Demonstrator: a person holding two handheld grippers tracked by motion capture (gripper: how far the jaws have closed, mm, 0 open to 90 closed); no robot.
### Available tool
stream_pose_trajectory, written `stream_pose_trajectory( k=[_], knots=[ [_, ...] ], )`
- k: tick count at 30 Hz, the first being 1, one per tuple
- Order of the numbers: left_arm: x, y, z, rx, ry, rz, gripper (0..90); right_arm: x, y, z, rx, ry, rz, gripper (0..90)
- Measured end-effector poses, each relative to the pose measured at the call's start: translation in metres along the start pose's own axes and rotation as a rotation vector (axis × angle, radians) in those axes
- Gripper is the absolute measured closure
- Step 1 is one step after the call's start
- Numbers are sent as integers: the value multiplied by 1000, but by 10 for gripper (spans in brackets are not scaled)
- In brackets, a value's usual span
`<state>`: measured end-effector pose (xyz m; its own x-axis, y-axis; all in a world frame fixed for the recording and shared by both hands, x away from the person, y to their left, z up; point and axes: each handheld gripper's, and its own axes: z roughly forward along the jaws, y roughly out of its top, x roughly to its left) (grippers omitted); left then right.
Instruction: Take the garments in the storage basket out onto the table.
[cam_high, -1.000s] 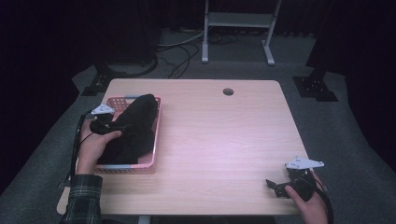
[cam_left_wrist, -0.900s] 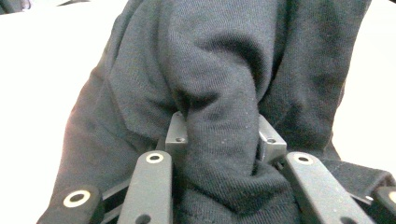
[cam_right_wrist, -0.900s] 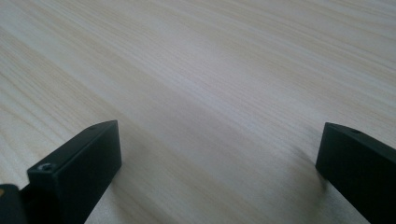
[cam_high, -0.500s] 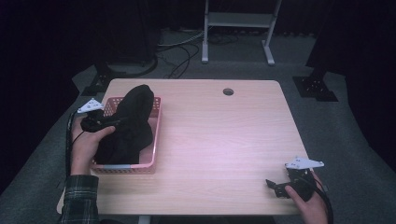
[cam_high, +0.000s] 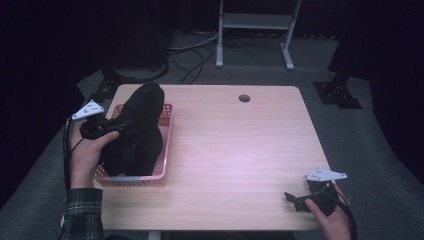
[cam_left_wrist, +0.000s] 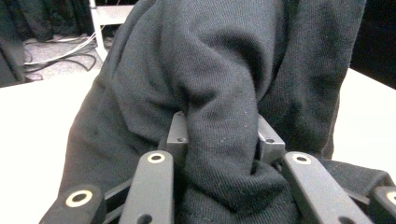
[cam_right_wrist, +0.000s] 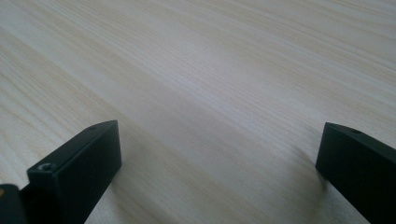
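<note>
**Black garment gripped over the pink basket**

Between the jaws of the left gripper (cam_left_wrist: 219, 140), a thick fold of black knit garment (cam_left_wrist: 224, 70) is pinched tight; in the left gripper view the cloth bulges up between the two jaws and drapes over them on both sides. From the high view, that gripper (cam_high: 117, 127) sits at the left edge of the table (cam_high: 240, 145), held in the person's left hand (cam_high: 87, 152), with its grey plate pointing outward and a cable running down along a plaid sleeve (cam_high: 82, 212). The garment (cam_high: 137, 130) stands raised in a tall heap, its lower part in the pink basket (cam_high: 150, 175) and its top peaking above the basket's far rim. The basket lies on the left part of the table, lengthwise away from the person.

At the near right corner, the right gripper (cam_high: 295, 200) rests low by the table edge in the right hand (cam_high: 332, 217). Its jaws stand wide apart in the right gripper view (cam_right_wrist: 219, 163), with only bare pale wood between them, well apart from the basket.

A round hole (cam_high: 244, 98) shows near the table's far edge. Beyond it, a white stand (cam_high: 255, 25) and cables (cam_high: 192, 55) lie on the dark floor.
</note>
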<state>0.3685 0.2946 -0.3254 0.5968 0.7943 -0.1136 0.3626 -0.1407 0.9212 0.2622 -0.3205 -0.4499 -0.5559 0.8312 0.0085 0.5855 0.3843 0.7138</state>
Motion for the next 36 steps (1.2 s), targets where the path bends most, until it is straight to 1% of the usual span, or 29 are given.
stream_pose_trajectory(
  k=[7,12,17,25,28,32,36],
  knots=[
    [-6,10,-3,-28,-13,11,670,0,0,0,0,0,0,0],
    [-9,19,-6,-47,-44,6,670,0,0,0,0,0,0,0],
    [-12,27,-8,-73,-45,8,671,0,0,0,-1,0,0,0],
    [-22,41,-10,-126,-66,23,671,0,0,0,-1,0,-1,0],
    [-26,45,-9,-138,-77,25,671,0,0,0,-1,0,-1,0],
    [-31,49,-4,-145,-98,20,672,0,0,0,-1,0,-2,0],
    [-35,52,5,-158,-131,-5,673,0,0,0,0,0,0,0]
  ],
)
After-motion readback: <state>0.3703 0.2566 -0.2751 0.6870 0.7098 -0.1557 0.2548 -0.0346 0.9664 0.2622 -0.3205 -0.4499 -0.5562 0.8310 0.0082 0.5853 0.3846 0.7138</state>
